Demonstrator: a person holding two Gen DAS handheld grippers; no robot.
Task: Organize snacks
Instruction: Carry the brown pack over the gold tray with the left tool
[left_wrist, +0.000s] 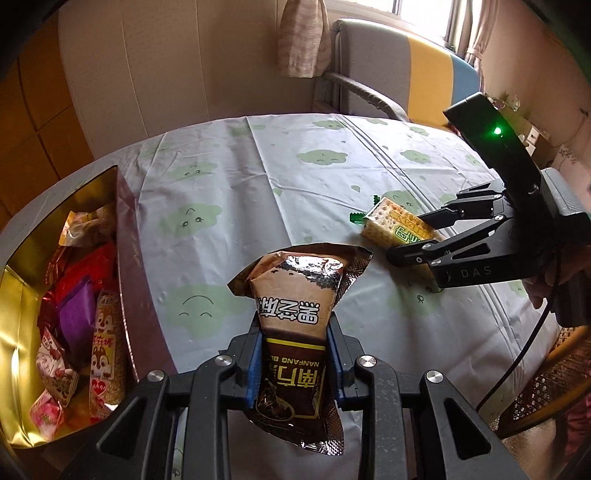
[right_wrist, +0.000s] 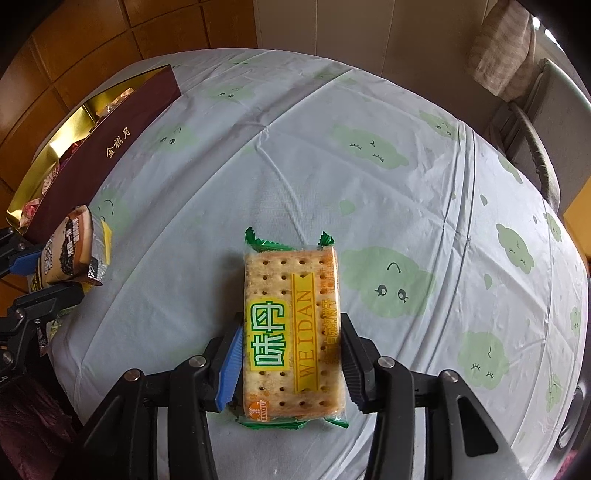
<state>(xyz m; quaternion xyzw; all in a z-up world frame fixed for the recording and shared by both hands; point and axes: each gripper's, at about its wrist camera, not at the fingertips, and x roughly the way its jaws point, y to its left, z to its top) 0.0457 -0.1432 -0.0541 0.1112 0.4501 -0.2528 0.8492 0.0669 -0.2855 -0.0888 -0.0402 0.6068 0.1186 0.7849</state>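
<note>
Left gripper (left_wrist: 295, 354) squeezing brown snack bag (left_wrist: 295, 314) above table (left_wrist: 258, 184), near box (left_wrist: 129, 258) at left edge. Right gripper (right_wrist: 291, 354) pinching cracker pack (right_wrist: 291, 325). Could slip; crackers might crack.

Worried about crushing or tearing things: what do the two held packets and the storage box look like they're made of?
Brown packet: crinkled metallised foil film, going by its shiny silver edges. Cracker pack: thin clear glossy plastic wrap, crackers visible through it, green crimped ends. Box: probably rigid card, matte maroon outside, mirror-like gold lining inside.
</note>
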